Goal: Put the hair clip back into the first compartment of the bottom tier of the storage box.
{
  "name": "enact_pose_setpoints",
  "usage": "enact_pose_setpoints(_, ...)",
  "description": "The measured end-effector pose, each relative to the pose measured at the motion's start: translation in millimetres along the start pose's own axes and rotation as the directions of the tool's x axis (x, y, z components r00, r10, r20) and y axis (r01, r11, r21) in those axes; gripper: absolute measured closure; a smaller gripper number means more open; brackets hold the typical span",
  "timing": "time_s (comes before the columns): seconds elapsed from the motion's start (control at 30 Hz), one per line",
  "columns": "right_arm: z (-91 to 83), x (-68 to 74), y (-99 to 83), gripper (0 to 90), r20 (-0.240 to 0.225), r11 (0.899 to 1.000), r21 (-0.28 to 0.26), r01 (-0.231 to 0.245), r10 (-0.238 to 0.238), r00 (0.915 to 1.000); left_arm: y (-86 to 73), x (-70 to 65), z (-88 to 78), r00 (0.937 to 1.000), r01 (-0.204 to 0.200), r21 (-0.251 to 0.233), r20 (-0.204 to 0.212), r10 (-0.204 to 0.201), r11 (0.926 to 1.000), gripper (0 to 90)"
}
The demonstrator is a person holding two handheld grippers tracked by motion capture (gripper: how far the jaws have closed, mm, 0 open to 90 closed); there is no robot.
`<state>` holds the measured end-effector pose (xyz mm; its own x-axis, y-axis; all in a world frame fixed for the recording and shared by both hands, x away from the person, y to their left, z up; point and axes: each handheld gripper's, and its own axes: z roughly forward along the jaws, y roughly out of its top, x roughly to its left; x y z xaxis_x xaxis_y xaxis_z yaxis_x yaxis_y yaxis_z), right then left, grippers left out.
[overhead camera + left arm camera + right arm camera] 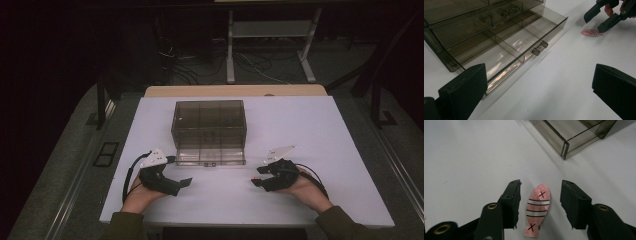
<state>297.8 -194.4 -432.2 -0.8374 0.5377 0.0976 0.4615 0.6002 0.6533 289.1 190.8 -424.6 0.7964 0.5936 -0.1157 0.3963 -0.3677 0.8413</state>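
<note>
On the matte white table [325,150], a smoky, see-through plastic drawer box [209,125] stands mid-table, its bottom drawer [506,50] pulled out (flat dividers inside, two small round knobs on its front), with bare surface all around. Near the front edge the left gripper [181,184] rests with its jaws wide apart and nothing between them. The right gripper [540,205] straddles a flat, glossy pink fish-shaped piece [537,211] with pale stripes, jaws parted and clear of both sides, its long axis parallel to them.
</note>
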Motion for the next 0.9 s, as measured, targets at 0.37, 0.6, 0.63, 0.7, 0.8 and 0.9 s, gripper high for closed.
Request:
enact_pose_setpoints(0.37,4.5,1.0,-3.2,55.7,0.007,0.999,0.027,0.017,-0.017,0.9998,-0.1,0.1,-0.2,1.0000,-0.001,-0.003,-0.001,0.001,1.0000,0.0)
enact_pose_setpoints(0.6,8.5,4.2,-4.3,58.4,0.012,0.998,0.050,0.030,-0.031,0.9995,-0.1,-0.3,-0.4,1.0000,-0.001,-0.004,-0.001,0.001,1.0000,0.0)
enact_pose_setpoints(0.63,8.5,4.2,-4.3,58.4,0.012,0.998,0.050,0.030,-0.031,0.9995,-0.1,-0.3,-0.4,1.0000,-0.001,-0.004,-0.001,0.001,1.0000,0.0)
enact_pose_setpoints(0.7,8.4,4.5,-4.3,59.5,0.018,0.998,0.051,0.033,-0.034,0.9993,0.0,-0.5,-0.4,1.0000,-0.001,-0.004,0.000,0.001,1.0000,0.0)
enact_pose_setpoints(0.8,8.5,5.2,-4.3,60.4,0.026,0.998,0.054,0.042,-0.044,0.9987,0.1,-0.8,-0.2,1.0000,-0.002,-0.004,0.001,0.002,1.0000,0.0)
enact_pose_setpoints(0.9,8.2,5.8,-4.4,61.0,0.027,0.997,0.056,0.049,-0.051,0.9983,-0.1,-0.7,-0.3,1.0000,-0.002,-0.003,0.001,0.002,1.0000,0.0)
